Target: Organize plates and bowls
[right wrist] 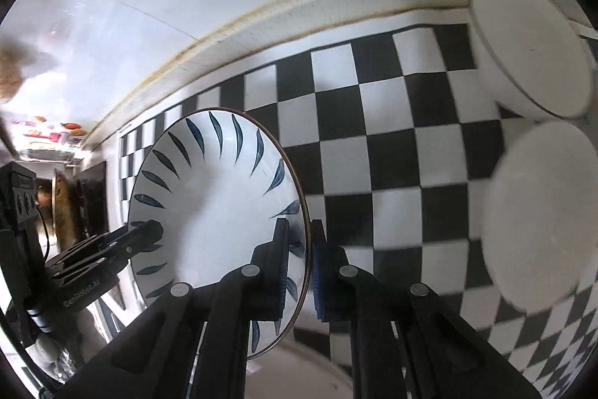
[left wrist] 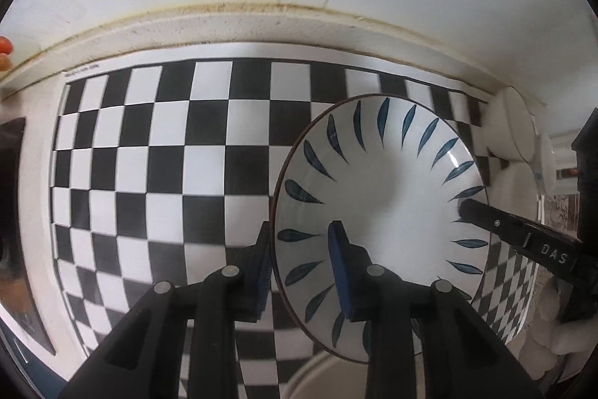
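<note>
Two grippers, left gripper [left wrist: 299, 268], right gripper [right wrist: 299, 272], downward-tilted, seemingly pinching bowl [left wrist: 381, 197] rim

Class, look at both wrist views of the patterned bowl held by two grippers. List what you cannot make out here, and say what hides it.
- Underside of the bowl: both views, hidden by the bowl itself.
- Pale round object below the bowl: left view, cut by the bottom edge and the left gripper.
- Two white bowls: right view, motion-blurred, partly cut by the edge.
- Whether the bowl rests on anything: not shown past the right gripper.
</note>
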Demonstrator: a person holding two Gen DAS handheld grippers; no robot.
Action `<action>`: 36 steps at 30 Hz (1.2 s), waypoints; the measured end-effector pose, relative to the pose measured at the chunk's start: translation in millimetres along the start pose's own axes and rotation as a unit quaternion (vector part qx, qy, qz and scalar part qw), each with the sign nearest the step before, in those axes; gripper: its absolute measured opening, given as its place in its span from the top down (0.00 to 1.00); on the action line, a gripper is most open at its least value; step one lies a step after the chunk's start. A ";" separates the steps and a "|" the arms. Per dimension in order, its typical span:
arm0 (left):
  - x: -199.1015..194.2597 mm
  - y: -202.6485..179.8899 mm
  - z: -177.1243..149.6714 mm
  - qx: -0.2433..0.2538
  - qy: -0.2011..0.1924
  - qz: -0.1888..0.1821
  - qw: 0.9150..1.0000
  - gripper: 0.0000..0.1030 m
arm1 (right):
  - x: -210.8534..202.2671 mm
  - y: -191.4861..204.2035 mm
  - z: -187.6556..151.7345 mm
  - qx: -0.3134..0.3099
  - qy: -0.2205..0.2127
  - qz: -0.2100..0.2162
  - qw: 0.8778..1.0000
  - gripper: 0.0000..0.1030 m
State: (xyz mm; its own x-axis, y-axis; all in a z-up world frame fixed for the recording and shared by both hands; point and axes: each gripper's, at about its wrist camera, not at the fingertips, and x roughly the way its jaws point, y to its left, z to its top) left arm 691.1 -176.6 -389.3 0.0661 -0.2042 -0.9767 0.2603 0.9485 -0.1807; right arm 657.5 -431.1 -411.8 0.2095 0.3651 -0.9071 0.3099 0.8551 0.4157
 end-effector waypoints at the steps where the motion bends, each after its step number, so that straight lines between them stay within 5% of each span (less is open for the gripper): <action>1: -8.8 -2.0 -4.6 0.006 -0.007 0.005 1.000 0.75 | -5.8 1.0 -4.0 -0.003 -0.003 0.001 1.000 0.89; 16: -74.0 -30.0 -91.5 0.045 -0.038 -0.006 0.998 0.75 | -93.6 0.8 -117.7 -0.025 -0.045 0.022 0.998 0.90; 25: -42.2 -30.3 -148.1 0.047 0.007 0.000 0.999 0.75 | -62.3 -16.9 -188.3 -0.017 -0.011 0.018 1.000 0.90; 36: 8.8 -40.6 -178.0 0.060 0.066 0.019 0.996 0.75 | -10.3 -48.1 -222.5 0.005 0.025 -0.004 1.000 0.90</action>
State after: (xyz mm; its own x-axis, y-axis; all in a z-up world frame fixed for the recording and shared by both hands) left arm 509.7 -173.8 -411.1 -0.0464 -0.1284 -0.9906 0.3734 0.9176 -0.1364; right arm 434.1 -394.2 -437.1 0.1607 0.3759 -0.9126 0.3199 0.8549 0.4085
